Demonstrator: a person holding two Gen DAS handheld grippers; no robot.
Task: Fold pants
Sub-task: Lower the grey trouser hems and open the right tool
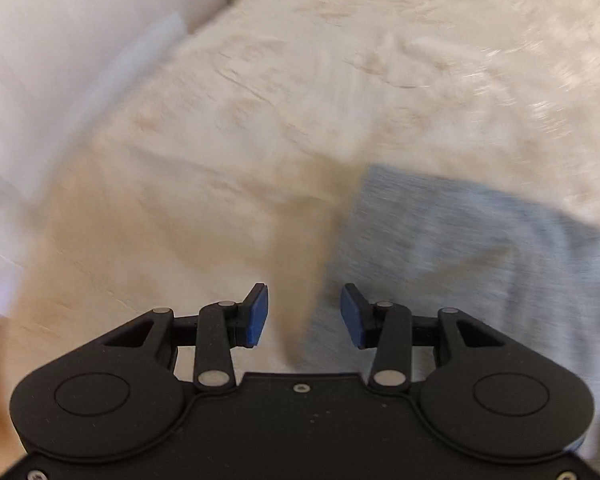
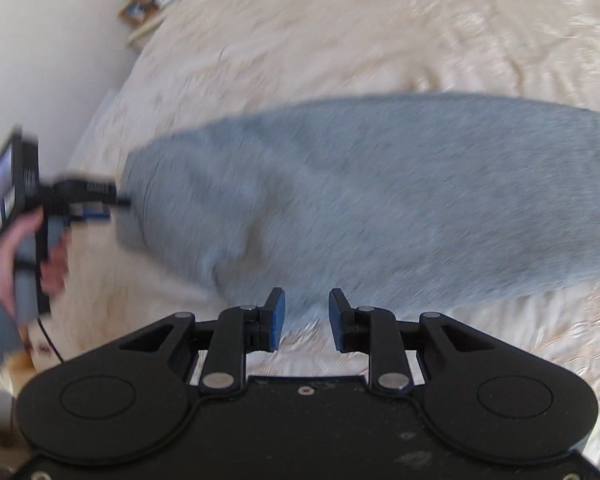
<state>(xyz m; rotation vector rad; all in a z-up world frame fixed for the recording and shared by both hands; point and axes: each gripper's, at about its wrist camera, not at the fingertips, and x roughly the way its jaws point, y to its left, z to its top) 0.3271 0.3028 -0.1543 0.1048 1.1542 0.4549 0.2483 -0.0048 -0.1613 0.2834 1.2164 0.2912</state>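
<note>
The soft grey fabric pants (image 2: 380, 192) lie spread, seemingly barely folded, on the cream quilted bedspread (image 2: 340, 40), with both left gripper (image 1: 304, 318) and right gripper (image 2: 306, 320) parted, empty, so most folding remains

Grey pants (image 2: 380, 200) motion-blurred, cut off at right edge

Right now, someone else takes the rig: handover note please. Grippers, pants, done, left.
Left gripper: open, holding nothing, at the edge of the grey pants; the right wrist view shows it by the pants' left end.
Right gripper: open, empty, at the near edge of the pants.
Pants lie as one long grey band across the cream bedspread. Both views are blurred, so seams and layers are unclear.
Done: cannot tell whether any fold has been made.
Left: fold the pants into a compact stack.
</note>
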